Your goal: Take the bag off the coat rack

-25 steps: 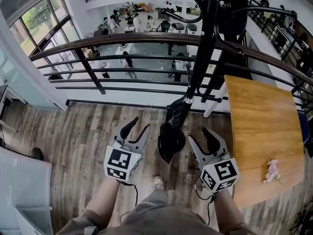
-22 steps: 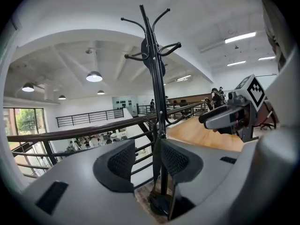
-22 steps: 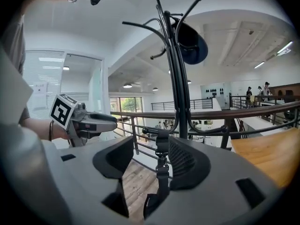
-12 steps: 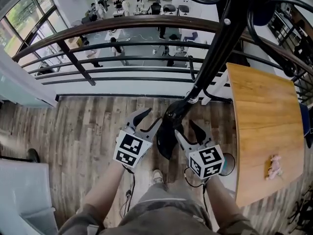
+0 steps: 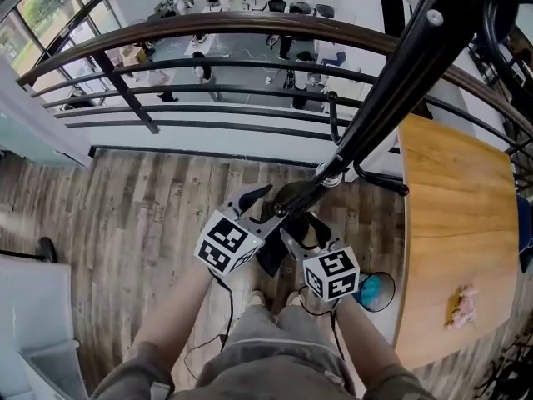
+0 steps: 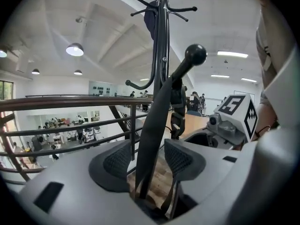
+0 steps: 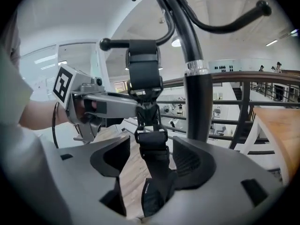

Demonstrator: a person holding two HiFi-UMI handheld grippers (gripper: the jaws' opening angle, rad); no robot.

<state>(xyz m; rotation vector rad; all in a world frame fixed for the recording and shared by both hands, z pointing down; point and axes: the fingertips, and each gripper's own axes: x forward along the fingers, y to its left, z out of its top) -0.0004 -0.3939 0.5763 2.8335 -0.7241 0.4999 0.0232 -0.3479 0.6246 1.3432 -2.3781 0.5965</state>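
Rack pole (image 5: 384,90) and railing (image 5: 250,22) ahead, table (image 5: 454,223) at right; left floor (image 5: 125,223) free.

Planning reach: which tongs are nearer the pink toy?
Right. Right tongs left of the pink toy; left tongs farther left. Both just opened wider, bag strap between their jaws.

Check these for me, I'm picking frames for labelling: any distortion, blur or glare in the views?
Head view: the wide lens bows the railing into an arc; daylight is even, the near coat rack pole slightly soft. Left gripper view: fisheye circle with black corners, ceiling lamp blown out, the near bag strap soft. Right gripper view: same black corners; the strap buckle is fairly sharp.
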